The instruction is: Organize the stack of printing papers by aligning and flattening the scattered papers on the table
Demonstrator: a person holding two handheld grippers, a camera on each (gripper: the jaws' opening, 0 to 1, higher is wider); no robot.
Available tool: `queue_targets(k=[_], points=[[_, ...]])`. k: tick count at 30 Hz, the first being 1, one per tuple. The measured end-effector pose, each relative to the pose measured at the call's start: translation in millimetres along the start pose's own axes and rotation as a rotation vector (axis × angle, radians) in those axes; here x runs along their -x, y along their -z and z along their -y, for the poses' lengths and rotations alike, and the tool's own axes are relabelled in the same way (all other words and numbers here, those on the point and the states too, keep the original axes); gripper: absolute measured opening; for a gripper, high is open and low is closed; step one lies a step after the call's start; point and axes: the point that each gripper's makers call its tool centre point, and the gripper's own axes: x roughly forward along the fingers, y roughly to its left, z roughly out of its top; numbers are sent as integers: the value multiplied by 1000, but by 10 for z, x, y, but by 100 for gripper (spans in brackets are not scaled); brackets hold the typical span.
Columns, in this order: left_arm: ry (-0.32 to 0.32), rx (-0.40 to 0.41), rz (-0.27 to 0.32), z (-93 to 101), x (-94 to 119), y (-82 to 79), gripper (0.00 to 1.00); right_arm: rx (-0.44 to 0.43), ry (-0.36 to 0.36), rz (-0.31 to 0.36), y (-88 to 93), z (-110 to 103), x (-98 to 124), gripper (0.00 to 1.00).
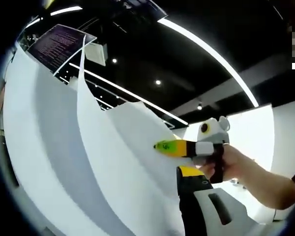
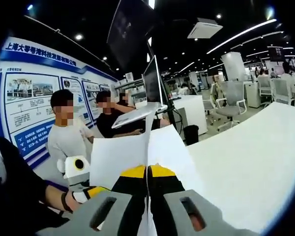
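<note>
Papers [image 2: 137, 152] stand pinched in my right gripper [image 2: 147, 178]; left gripper [image 1: 189, 174] state unclear; tap edges level on table [image 2: 255, 157] at three o'clock.

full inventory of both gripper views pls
white printing paper sheets: several, white, fanned upright, held off the table
white table top: one, white, right of the sheets
ceiling light strips: several, white, overhead
blue wall poster board: one, blue and white, far left
seated people: three, behind the sheets
grey office chairs: several, grey, background
right hand-held gripper: yellow-tipped, clamped on the sheets' edge
left hand-held gripper: one jaw showing against the sheets
person's hand: holding the right gripper
</note>
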Motion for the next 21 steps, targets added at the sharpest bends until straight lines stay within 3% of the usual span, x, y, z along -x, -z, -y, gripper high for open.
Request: queue_targets(k=[10, 21], points=[[0, 11, 5, -7, 2, -8, 31, -5, -3, 2, -3, 6, -5, 0], [-20, -22, 20, -40, 16, -27, 17, -16, 9, 10, -4, 44, 40, 0]])
